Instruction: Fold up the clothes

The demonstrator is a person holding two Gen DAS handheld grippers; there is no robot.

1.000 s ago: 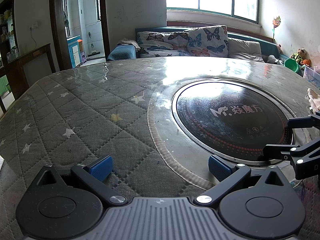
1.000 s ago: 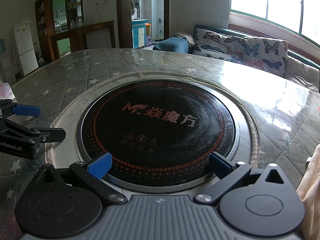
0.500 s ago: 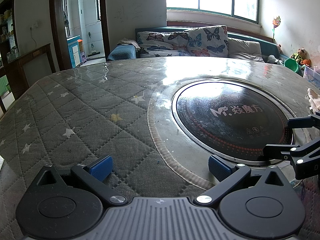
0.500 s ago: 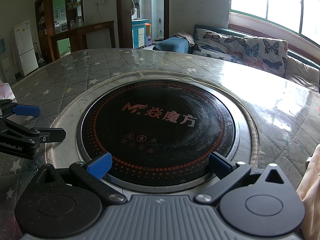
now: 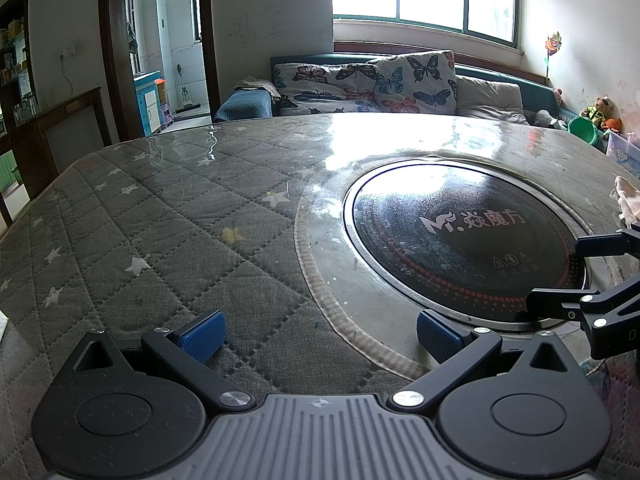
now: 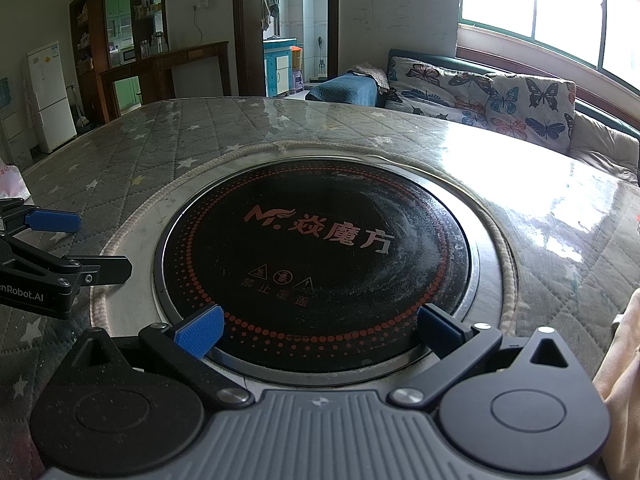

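Cream garment (image 6: 622,380) cut off at frame edge, crumpled, shape unclear. Left gripper (image 5: 318,334) and right gripper (image 6: 320,326): jaws spread wide, empty.

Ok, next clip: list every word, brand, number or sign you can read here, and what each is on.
"M. 焱魔方": on the black round cooktop set in the table.
"禁止覆盖", under three warning icons: same cooktop.
"enRobot.AI", cut off at the frame edge: on the left gripper, seen from the right wrist.
"D", the rest cut off: on the right gripper.
Nothing else legible.
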